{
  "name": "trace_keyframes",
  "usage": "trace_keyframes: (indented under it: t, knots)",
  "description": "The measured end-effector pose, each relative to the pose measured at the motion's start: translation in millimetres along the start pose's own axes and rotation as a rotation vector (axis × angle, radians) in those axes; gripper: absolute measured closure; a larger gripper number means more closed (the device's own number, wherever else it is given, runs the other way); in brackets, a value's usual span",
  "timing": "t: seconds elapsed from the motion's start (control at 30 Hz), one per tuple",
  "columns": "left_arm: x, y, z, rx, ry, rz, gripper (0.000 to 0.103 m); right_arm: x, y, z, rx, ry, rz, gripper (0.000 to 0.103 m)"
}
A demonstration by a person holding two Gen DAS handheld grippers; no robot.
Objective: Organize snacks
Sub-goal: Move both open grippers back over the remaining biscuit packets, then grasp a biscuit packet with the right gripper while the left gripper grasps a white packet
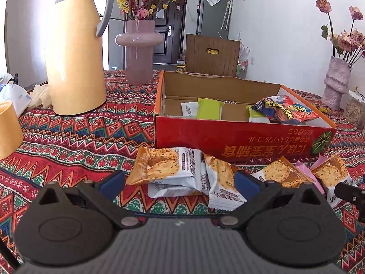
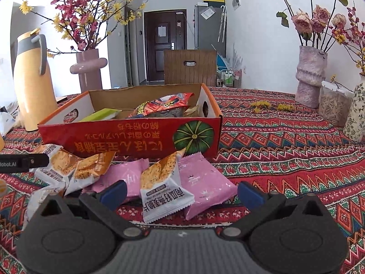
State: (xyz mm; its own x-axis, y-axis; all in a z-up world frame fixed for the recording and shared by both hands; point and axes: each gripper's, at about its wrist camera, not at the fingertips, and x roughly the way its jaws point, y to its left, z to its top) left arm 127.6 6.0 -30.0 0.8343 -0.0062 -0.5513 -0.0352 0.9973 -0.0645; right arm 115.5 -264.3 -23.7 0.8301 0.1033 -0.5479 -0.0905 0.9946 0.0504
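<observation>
A red cardboard box (image 1: 239,137) stands on the patterned tablecloth, also in the right wrist view (image 2: 136,134). It holds a green packet (image 1: 208,110) and a red-blue chip bag (image 1: 285,109). Several white-orange cracker packets (image 1: 168,166) lie in front of the box. My left gripper (image 1: 180,181) is open, low over these packets. My right gripper (image 2: 181,194) is open, with a cracker packet (image 2: 162,187) and pink packets (image 2: 203,182) between and ahead of its fingers.
A yellow thermos jug (image 1: 73,52) and a pink vase (image 1: 139,50) stand at the back left. A yellow cup (image 1: 9,127) is at the left edge. A textured vase (image 2: 310,75), a clear container (image 2: 333,105) and a floral vase (image 2: 355,114) stand at the right. A wooden chair (image 2: 190,66) is behind.
</observation>
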Motion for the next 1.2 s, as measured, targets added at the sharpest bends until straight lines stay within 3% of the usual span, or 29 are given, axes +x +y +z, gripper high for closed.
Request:
trace_keyframes:
  t: [0.2, 0.3, 0.4, 0.53, 0.67, 0.77, 1.0, 1.2]
  knots:
    - [0.9, 0.6, -0.5, -0.006, 0.004, -0.004, 0.000, 7.7, 10.3, 2.8, -0.064, -0.004, -0.039, 0.002]
    - [0.8, 2.8, -0.4, -0.021, 0.002, -0.005, 0.000, 12.7, 14.7, 10.0, -0.110, -0.003, -0.041, 0.018]
    - [0.3, 5.0, -0.2, -0.035, 0.000, -0.008, 0.000, 18.4, 19.3, 14.0, -0.141, 0.012, -0.014, 0.024]
    - [0.5, 5.2, -0.2, -0.037, 0.001, -0.009, 0.000, 25.2, 24.0, 12.5, -0.157, 0.036, 0.005, 0.044]
    - [0.5, 5.3, -0.2, -0.039, 0.002, -0.012, 0.000, 26.2, 24.9, 11.3, -0.164, 0.031, 0.017, 0.049]
    - [0.6, 5.0, -0.4, -0.040, 0.001, -0.010, 0.000, 27.1, 24.6, 10.2, -0.170, 0.039, 0.027, 0.060]
    - [1.3, 5.2, -0.2, -0.044, 0.001, -0.007, 0.000, 22.7, 15.5, 9.8, -0.110, 0.029, 0.043, 0.063]
    - [1.9, 5.5, -0.3, -0.043, 0.002, -0.005, 0.000, 2.9, 3.8, 9.6, -0.023, -0.035, 0.043, 0.064]
